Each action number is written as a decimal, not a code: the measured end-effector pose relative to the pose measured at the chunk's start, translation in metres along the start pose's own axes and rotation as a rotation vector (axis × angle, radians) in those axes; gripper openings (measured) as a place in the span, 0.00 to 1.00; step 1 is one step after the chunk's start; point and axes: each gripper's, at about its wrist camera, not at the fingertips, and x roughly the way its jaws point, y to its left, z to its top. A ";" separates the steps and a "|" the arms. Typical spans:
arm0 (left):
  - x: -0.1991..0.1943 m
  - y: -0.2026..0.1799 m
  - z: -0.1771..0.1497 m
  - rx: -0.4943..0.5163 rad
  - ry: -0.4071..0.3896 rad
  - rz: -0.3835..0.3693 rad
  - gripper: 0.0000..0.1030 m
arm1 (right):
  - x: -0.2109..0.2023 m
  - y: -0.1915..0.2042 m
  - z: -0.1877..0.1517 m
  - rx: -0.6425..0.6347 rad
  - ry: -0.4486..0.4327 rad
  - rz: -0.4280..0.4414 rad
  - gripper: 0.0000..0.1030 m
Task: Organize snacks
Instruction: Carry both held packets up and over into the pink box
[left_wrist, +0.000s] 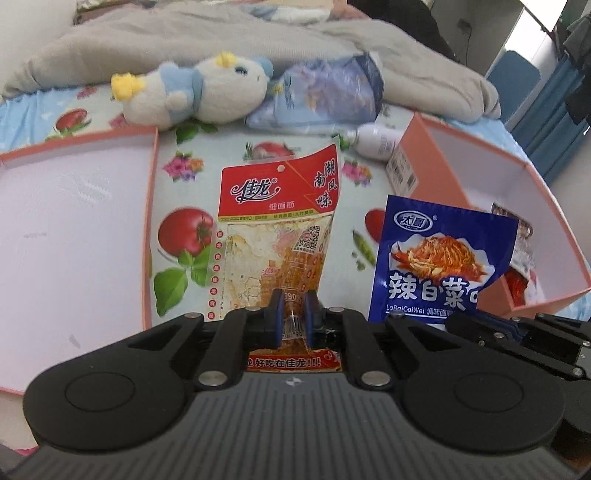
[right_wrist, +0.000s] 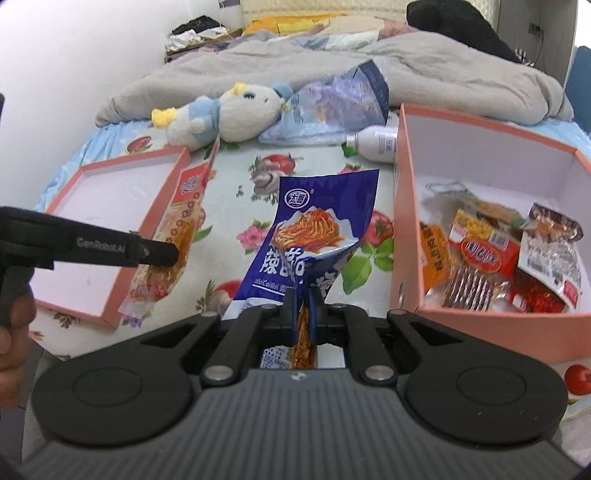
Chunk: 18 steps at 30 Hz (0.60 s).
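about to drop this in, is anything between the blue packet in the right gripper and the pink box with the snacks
Nothing visible blocks it. The blue packet, held in the right gripper, hangs over bare bedsheet just left of the pink box. Only the box's own near wall must be cleared.

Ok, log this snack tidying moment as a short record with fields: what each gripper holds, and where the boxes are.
left gripper: shut on red snack packet
right gripper: shut on blue snack packet
box with snacks: right side of bed, several packets inside
shallow empty box: left side
background: plush toy, white bottle
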 end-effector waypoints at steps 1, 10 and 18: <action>-0.004 -0.002 0.003 0.000 -0.006 -0.003 0.13 | -0.003 0.000 0.003 0.001 -0.009 -0.001 0.09; -0.041 -0.023 0.034 0.011 -0.088 -0.017 0.13 | -0.029 -0.010 0.027 0.001 -0.087 -0.032 0.09; -0.065 -0.049 0.067 0.033 -0.157 -0.055 0.13 | -0.051 -0.031 0.054 0.006 -0.160 -0.072 0.09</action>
